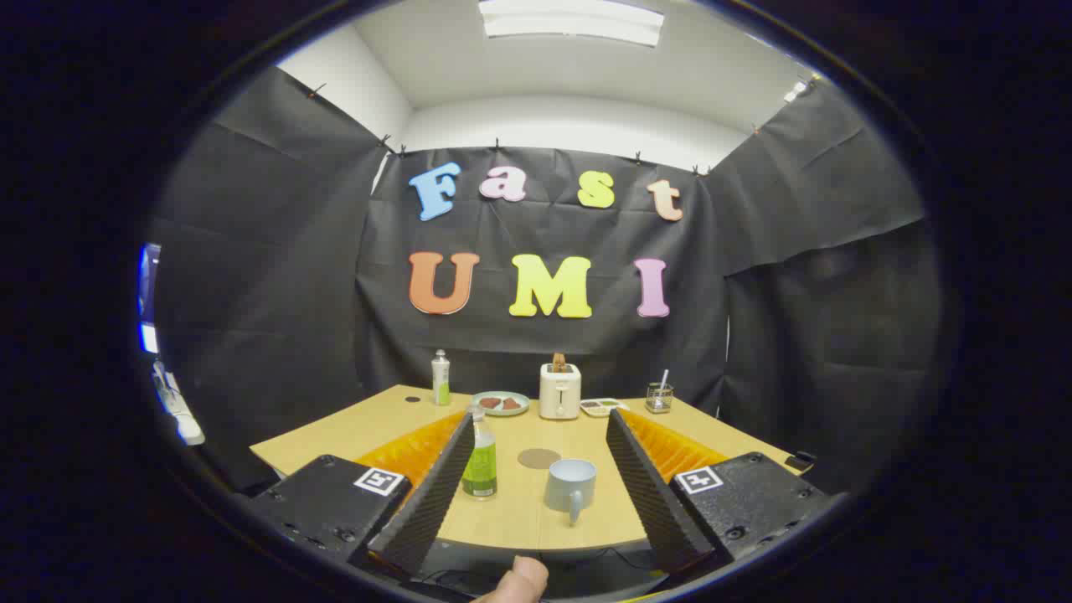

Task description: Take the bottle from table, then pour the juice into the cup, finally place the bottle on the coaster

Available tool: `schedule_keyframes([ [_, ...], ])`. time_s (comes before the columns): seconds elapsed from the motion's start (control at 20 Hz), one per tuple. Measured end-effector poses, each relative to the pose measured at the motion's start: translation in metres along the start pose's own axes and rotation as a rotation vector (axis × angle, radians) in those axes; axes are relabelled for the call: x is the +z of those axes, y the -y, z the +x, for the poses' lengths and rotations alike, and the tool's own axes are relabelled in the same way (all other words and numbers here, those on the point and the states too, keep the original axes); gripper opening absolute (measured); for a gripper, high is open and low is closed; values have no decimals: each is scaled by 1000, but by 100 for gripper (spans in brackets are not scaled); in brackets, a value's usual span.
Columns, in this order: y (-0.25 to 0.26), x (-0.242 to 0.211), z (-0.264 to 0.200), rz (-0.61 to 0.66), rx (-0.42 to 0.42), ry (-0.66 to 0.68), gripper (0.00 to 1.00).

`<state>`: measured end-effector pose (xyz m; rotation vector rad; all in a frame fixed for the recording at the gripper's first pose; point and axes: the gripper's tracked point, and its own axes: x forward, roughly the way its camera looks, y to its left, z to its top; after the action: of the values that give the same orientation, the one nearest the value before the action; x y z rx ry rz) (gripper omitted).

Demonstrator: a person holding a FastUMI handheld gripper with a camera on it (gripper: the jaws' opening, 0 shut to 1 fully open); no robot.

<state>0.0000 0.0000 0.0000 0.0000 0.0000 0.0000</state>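
Across the smooth wooden counter [519,511] we see our tool [536,419] spread wide and empty, framing a green-labelled bottle [480,456], round coaster [538,458] and cup [570,486].

Staged recording booth, not real home. Black cloth [276,276] clipped up as walls on three sides, white room wall and ceiling light panel [572,20] above cloth. Single wooden table [352,427] dressed with kitchen props: toaster [559,391], plate [500,404], small tray [603,407], wire holder [659,398].
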Motion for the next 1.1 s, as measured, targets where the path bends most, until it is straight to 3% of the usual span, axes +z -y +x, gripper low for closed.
schedule_keyframes([
  [1.1, 1, -17, 28, 27, -8, -23, 100],
])
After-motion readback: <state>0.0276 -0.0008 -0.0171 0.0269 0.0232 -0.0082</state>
